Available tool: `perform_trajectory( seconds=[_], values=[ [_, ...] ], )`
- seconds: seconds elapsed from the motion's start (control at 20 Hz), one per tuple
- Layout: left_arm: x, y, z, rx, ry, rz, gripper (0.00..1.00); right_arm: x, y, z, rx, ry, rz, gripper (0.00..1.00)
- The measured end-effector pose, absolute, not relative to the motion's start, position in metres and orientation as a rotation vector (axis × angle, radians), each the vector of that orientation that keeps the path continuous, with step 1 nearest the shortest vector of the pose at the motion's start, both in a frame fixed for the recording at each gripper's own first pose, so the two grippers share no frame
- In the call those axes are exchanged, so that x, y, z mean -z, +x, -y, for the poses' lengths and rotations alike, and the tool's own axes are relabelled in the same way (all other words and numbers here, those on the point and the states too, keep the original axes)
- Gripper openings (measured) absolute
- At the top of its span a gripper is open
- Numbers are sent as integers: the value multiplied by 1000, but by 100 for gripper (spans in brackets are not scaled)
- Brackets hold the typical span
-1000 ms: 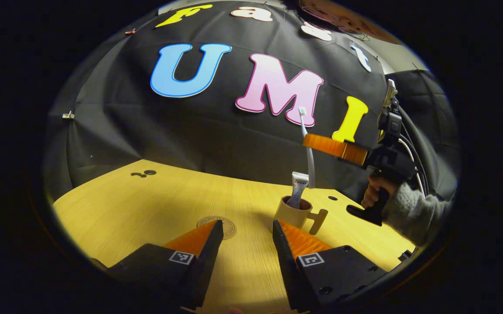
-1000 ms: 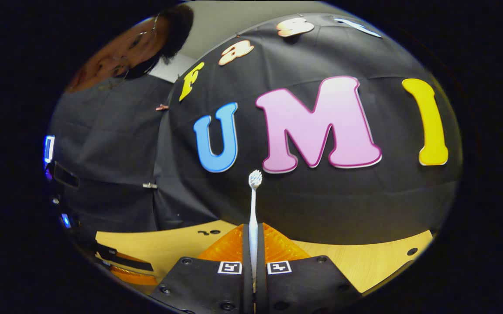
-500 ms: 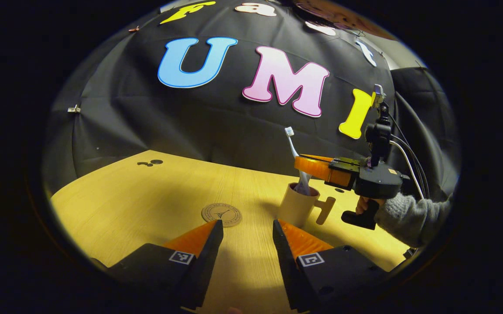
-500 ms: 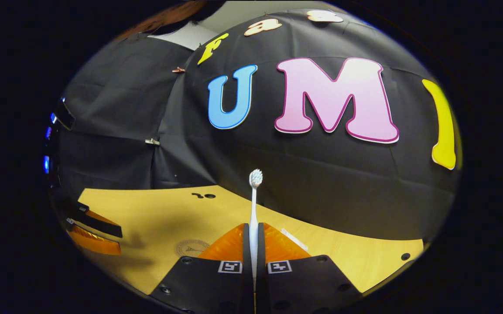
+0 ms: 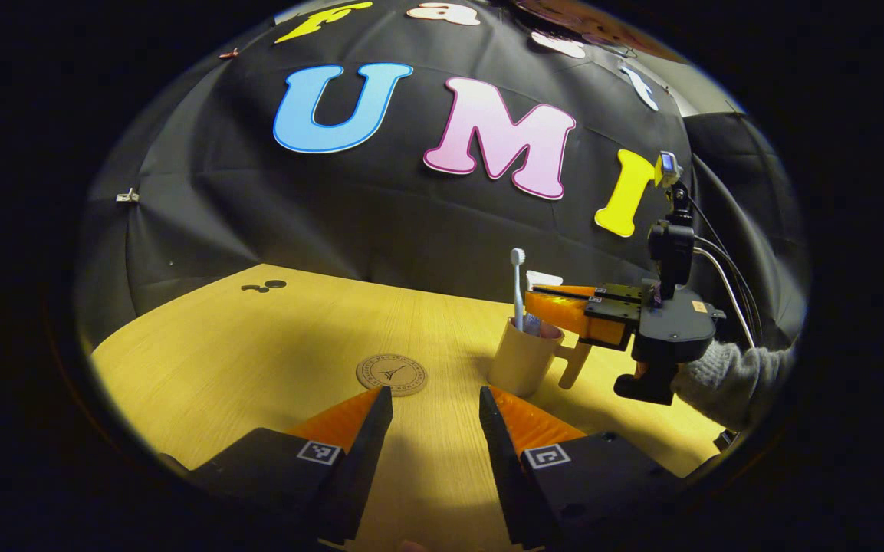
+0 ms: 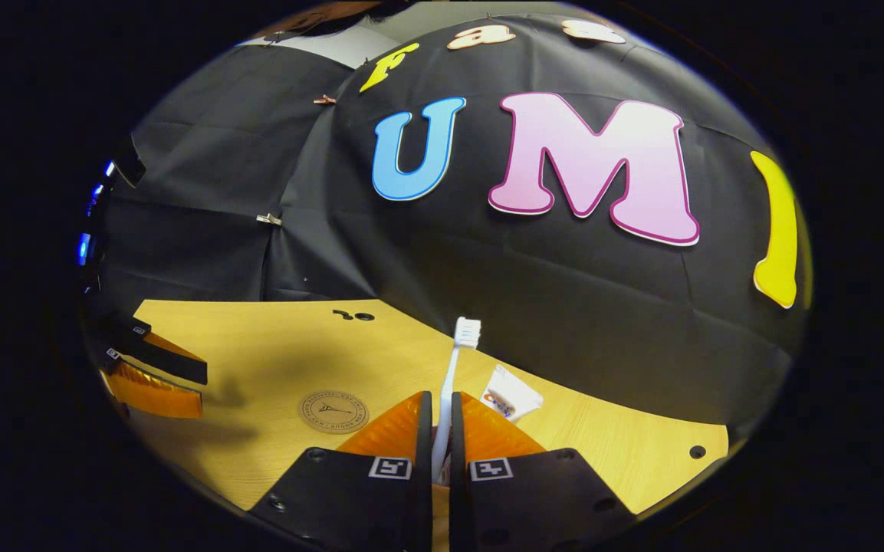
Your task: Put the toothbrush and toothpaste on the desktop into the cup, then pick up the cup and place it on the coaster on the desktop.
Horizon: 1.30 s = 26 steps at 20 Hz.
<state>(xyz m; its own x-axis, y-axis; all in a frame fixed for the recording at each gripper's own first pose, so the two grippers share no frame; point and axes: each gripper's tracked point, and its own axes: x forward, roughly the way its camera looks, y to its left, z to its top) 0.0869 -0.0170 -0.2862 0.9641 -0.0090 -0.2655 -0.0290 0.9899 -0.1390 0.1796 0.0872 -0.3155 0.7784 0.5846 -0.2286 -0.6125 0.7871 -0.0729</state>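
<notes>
Pale wood bench (image 5: pixel 257 345), carrying the beige cup (image 5: pixel 522 359) just right of the round coaster (image 5: pixel 391 374). The right gripper (image 5: pixel 557 299) has come down from well above the cup to its rim; half a second ago its fingers clamped the toothbrush (image 5: pixel 517 285), and now a narrow gap seems to show beside the handle, though that is hard to confirm. The brush stands upright in the cup beside the toothpaste (image 6: pixel 511 392). Left gripper (image 5: pixel 434 406) hovers low, fingers apart. Loading looks complete; the cup's transfer remains.
</notes>
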Motion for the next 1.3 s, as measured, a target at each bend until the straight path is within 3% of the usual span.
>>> perform_trajectory(
  seconds=[0.3,0.65,0.9,1.3],
  values=[
    [285,87,10,12,-126,-287,72,303,154,-50,-653,-119,-331,20],
    [282,86,6,53,-116,-293,72,314,130,1,-690,-209,-714,45],
    [284,81,-6,44,-118,-292,72,361,106,9,-783,-336,-1023,47],
    [297,68,-44,-16,-121,-304,72,408,121,-17,-813,-454,-1142,51]
  ],
)
